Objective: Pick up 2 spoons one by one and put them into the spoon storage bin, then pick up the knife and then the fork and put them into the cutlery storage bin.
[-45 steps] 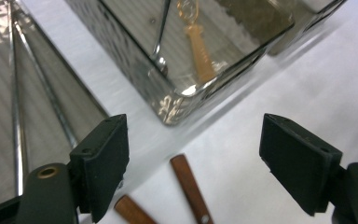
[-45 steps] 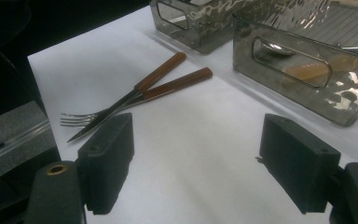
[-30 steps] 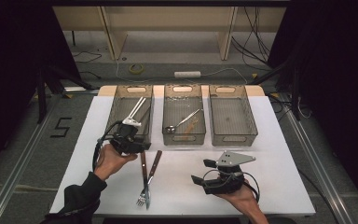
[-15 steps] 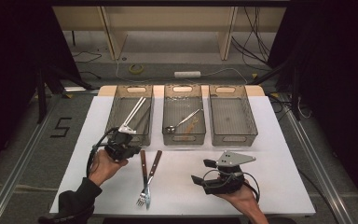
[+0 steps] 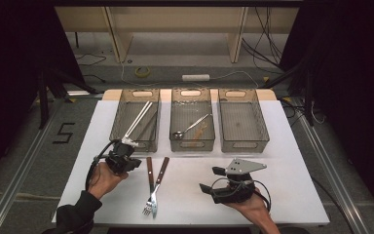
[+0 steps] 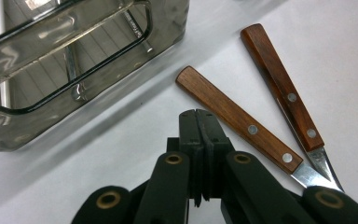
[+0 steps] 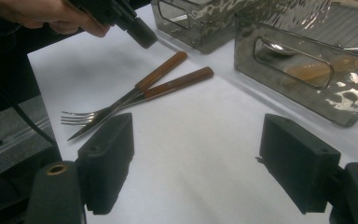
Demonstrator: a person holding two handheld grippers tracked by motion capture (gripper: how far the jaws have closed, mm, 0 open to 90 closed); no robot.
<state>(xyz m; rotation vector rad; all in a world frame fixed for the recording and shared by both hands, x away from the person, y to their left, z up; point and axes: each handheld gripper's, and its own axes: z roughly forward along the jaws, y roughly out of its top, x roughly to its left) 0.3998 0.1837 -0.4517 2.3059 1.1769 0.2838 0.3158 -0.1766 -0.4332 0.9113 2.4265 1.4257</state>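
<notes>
Sorting cutlery from the surface (image 5: 282, 161) into three clear bins. Landmark for all places: the middle bin (image 5: 192, 144).

Step in hand: the left gripper (image 6: 197, 116) sits low over the surface, just in front of the left bin (image 5: 136, 144) and to the left of the two wooden-handled pieces. Its fingers (image 6: 189, 130) are pressed together with nothing between them. It has just been closing, and it closed empty. I judge this an interval between pieces rather than a grasp.

Task's things: a fork (image 5: 149, 187) and a knife (image 5: 158, 180) lie in front of the middle bin and slightly to its left, handle ends toward the bins, metal ends crossing toward the person. In the left gripper view the nearer handle lies just beside the shut fingertips, not touching.

Right gripper (image 7: 196, 158) rests in front of the middle bin, off to its right, fingers wide and empty.

Next move, by my reading: the left fingers must reopen, shift onto one handle, straddle it and close, taking one piece only where the two overlap.

Containers:
- left bin: long metal pieces leaning on the wall, possibly chopsticks; too fine to tell.
- middle bin: a spoon (image 5: 185, 130) and one pale brownish item.
- right bin (image 5: 238, 141): looks empty.
</notes>
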